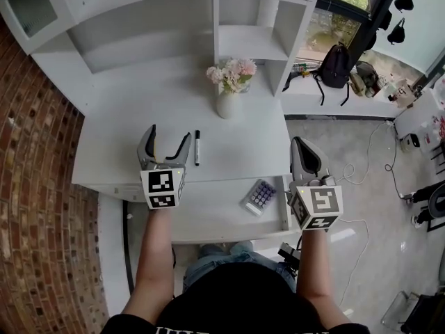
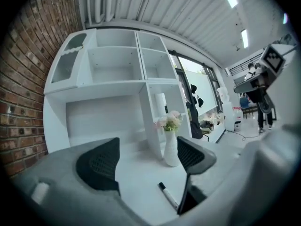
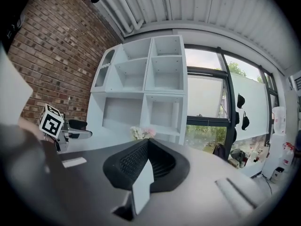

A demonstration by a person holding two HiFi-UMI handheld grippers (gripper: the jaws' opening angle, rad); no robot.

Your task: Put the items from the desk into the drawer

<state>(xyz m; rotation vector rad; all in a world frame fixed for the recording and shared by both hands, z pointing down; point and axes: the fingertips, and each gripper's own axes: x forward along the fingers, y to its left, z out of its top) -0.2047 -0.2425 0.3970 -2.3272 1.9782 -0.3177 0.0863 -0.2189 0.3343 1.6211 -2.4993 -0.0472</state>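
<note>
Calculator (image 1: 261, 195) already in the open drawer (image 1: 212, 218), your left gripper (image 1: 169, 133) hung wide apart and empty beside the marker (image 1: 197, 147) on the tabletop (image 1: 122, 138), right gripper (image 1: 300, 145) closed. Next, probably: straddle the marker and pinch.

No readable text, brand, number or sign is found in any view. The cube (image 1: 163, 188) on the left gripper (image 1: 169, 136) and the cube (image 1: 316, 207) on the right gripper (image 1: 300, 143) bear only square black-and-white coded patterns, without letters or numerals. Key legends on the keypad device (image 1: 261, 196) in the drawer (image 1: 208, 218) and any print on the pen (image 1: 197, 147) on the table (image 1: 118, 138) are too small to read.
</note>
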